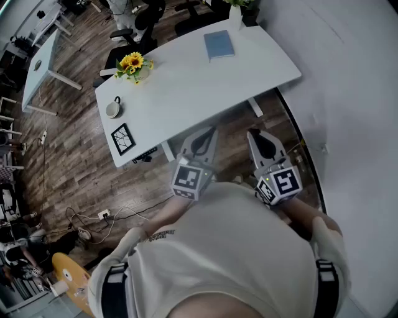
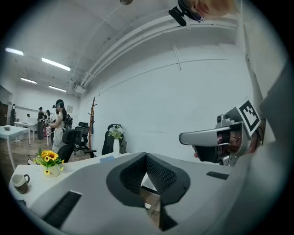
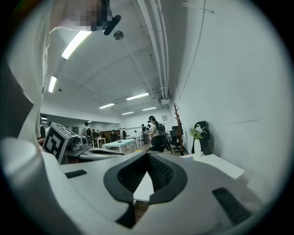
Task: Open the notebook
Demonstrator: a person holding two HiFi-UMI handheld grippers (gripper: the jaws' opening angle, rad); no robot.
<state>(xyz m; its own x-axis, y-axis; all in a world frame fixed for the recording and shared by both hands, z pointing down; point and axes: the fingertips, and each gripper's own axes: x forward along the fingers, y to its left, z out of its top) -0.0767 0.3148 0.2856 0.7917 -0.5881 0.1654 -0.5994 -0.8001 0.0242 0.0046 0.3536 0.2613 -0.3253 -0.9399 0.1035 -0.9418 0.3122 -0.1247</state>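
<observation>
the vase (image 1: 235,15) is cut by the top edge (head view); the notebook (image 1: 219,45) cover is too small to read.

Bright, even light comes from ceiling strip lights (image 3: 76,43), and shadows are faint. All three views bulge like a fisheye, with dark vignetted corners and a soft near foreground.

Open-plan office: white desks (image 1: 186,87), swivel chairs (image 2: 72,137), ceiling strip lights (image 2: 56,64).

The table (image 1: 186,93) looked smooth and matt, the floor (image 1: 68,168) was wood planks (grain showing), the notebook (image 1: 219,45) dull-covered; the right gripper (image 3: 148,156) was matt grey plastic, its pads (image 3: 161,176) ribbed.
</observation>
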